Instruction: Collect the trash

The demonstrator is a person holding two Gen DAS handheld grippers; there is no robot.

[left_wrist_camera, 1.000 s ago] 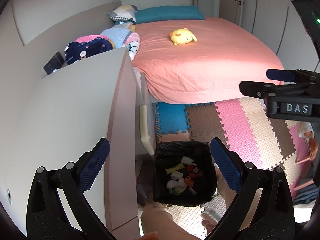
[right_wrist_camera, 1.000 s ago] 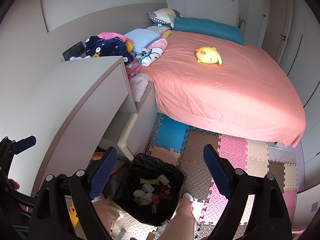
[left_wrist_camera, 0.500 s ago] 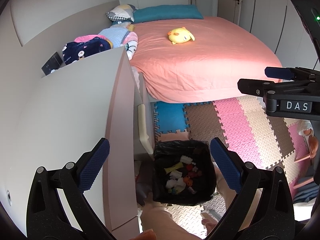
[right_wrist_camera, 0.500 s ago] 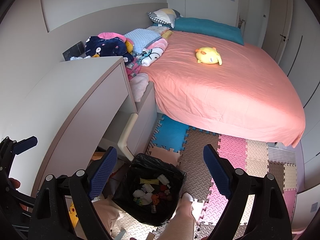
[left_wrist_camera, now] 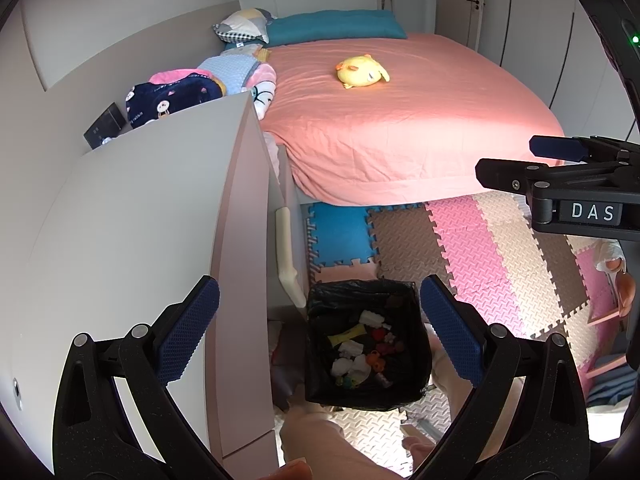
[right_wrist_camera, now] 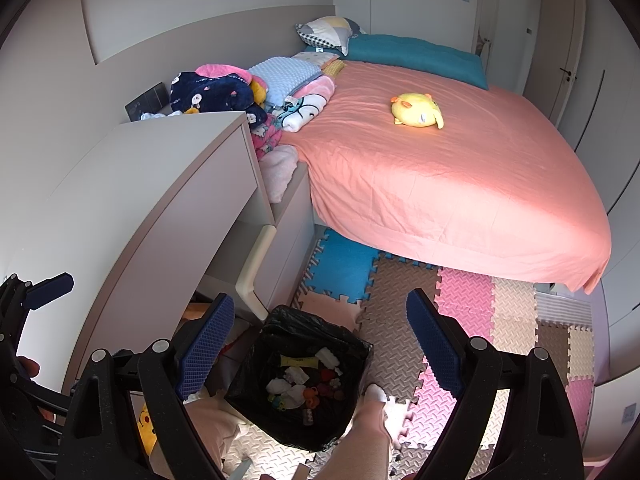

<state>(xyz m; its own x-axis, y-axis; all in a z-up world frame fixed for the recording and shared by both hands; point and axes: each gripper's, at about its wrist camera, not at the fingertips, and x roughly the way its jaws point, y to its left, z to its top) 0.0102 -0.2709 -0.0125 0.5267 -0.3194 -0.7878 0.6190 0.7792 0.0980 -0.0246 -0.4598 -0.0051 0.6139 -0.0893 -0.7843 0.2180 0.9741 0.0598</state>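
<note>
Both tools are held above a black-lined trash bin on the foam floor mat, beside the counter and near the foot of the bed. The left tool is seen released, nothing between its pads. The right tool is likewise released and empty. Mixed small trash is noted inside the bin.

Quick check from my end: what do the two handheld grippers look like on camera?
Both the left gripper and right gripper are matte black frames with silver rivets and blue textured pads. The right one's side carries a white "DAS" label.
</note>
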